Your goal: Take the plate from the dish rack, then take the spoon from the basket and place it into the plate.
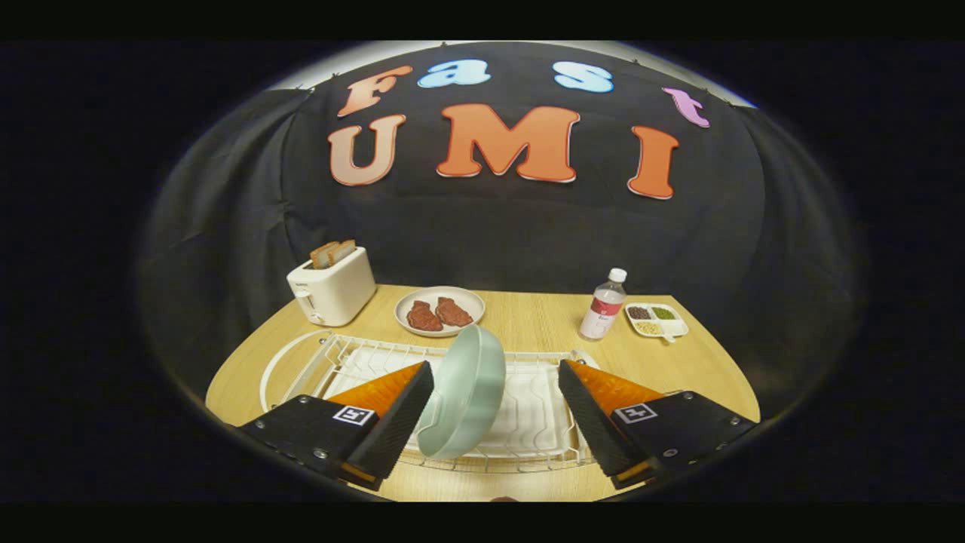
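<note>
The tool (495, 415) stands spread wide, its two black fingers (392, 422) faced with ribbed pads and backed in orange, each body carrying a small square black-and-white marker. Between them, nearer the left finger and close against its pad, a pale green plate (464, 392) stands on edge, tilted, in a white wire dish rack (332, 358); the right finger is well apart from it, so nothing is pinched. The plate is smooth and glossy with a deep rim. The rack is thin white wire over a white ribbed drip tray (531, 411), and it sits on a light wood-grain desk (528, 320) with a rounded edge.

Beyond the rack lies a round beige dish (439, 309) holding two reddish-brown slabs like meat. To its left stands a cream toaster (332, 286) with two brown slices poking up from its slots. To the right stands a clear bottle (603, 305) with a white cap and a red-and-white label too small to read, and just beside it a small white divided tray (657, 320) with dark, green and yellowish fillings. Black cloth walls the booth behind.
</note>
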The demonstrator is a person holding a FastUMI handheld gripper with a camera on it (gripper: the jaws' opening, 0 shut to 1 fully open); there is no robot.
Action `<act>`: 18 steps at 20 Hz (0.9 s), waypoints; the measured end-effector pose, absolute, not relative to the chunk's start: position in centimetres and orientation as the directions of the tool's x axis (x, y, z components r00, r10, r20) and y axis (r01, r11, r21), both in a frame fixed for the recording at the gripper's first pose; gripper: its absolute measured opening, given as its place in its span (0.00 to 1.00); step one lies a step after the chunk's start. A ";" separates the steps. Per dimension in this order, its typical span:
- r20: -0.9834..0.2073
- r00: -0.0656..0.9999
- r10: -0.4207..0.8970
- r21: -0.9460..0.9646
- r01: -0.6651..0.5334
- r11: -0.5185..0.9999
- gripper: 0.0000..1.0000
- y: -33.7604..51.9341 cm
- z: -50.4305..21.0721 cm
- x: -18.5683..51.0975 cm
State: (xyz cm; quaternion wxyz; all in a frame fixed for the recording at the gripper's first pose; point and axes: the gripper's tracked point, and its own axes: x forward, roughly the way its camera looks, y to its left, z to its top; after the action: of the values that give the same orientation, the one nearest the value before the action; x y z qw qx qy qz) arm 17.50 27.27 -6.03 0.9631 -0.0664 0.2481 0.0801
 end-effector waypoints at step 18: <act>-0.500 0.861 -0.097 -0.212 -0.013 0.977 0.23 27.6 -7.2 19.3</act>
State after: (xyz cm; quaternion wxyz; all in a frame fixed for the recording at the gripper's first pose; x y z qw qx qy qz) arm 19.32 27.62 -7.16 0.9589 -0.1044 0.2630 -0.0220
